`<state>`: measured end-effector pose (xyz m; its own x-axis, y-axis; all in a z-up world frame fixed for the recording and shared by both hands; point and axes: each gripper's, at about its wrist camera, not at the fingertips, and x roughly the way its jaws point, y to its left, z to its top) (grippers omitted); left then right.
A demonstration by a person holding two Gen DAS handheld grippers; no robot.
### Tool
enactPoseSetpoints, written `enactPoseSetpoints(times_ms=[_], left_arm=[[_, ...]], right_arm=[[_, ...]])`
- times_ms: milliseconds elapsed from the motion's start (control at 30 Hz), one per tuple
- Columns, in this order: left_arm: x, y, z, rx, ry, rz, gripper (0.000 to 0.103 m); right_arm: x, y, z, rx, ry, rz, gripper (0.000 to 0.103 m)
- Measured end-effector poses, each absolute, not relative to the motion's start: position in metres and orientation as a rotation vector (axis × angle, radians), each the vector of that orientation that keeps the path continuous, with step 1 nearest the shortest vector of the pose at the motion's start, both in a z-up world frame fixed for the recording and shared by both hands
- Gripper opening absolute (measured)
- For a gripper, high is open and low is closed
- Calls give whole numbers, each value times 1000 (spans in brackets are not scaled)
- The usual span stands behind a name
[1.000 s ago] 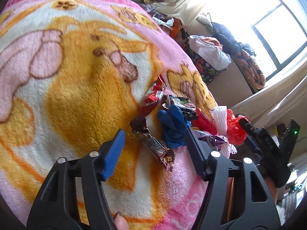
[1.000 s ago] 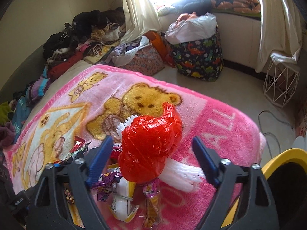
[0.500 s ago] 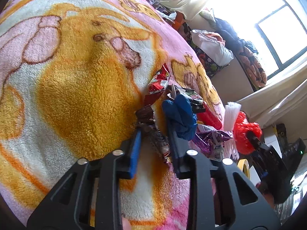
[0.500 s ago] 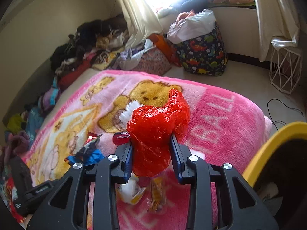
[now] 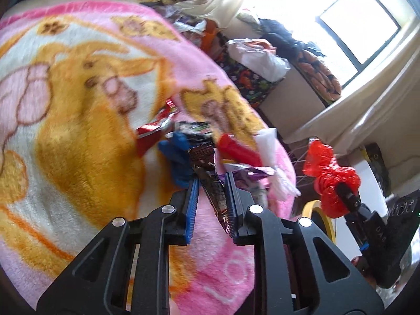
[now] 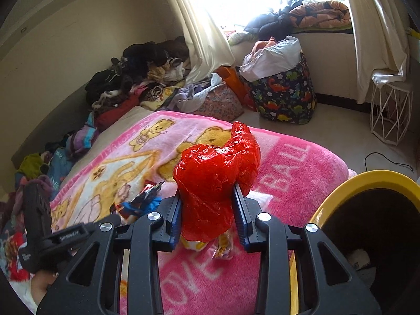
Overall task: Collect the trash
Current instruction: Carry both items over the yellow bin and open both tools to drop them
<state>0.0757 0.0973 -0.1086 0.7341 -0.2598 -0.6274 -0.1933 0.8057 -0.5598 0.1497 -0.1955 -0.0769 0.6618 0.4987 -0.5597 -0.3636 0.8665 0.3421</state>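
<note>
Holding two pieces of trash at once, I have most to lose on the left. My left gripper (image 5: 211,197) has its jaws clamped on a dark brown snack wrapper (image 5: 207,173), pinched along its length and lifted just clear of the pink bear blanket (image 5: 78,120) on the bed. The foil looks slick and thin, and I judge it could slide out if I swing fast. The blue crumpled piece (image 5: 178,155) sits right against the left jaw and the purple wrapper (image 5: 246,169) against the other, so either could catch and be dragged off the bed onto the floor. The red-and-silver wrapper (image 5: 155,128), the red tube (image 5: 236,151) and the white bundle of plastic strips (image 5: 273,165) lie loose in the same heap, close enough to be knocked.

Moving right, my right gripper (image 6: 207,212) has its jaws closed on a crumpled red plastic bag (image 6: 215,181), held above the blanket edge. It bulges well past the pads; I expect it to spring open or snag on the rim on release. The yellow-rimmed bin (image 6: 367,181) stands just to the right, below the bed edge, with some trash in it. The two grippers are near each other, and crossing toward the bin together risks a bump.
</note>
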Motion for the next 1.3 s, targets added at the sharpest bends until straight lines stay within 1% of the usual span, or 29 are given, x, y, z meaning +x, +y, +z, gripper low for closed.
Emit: enactPoseSetpoints(times_ms=[233,533,1300], left_arm=[[73,75,-81,-580,703,-94,14],[68,58,-58,-533,658,-136,14],[54,17,-33,-453,622,-232,14]], right_arm=[[128,-199,-68,206,679,515,32],[109,-208,-56,197,654,531,32],[79,-236,-42,214,600,509,32]])
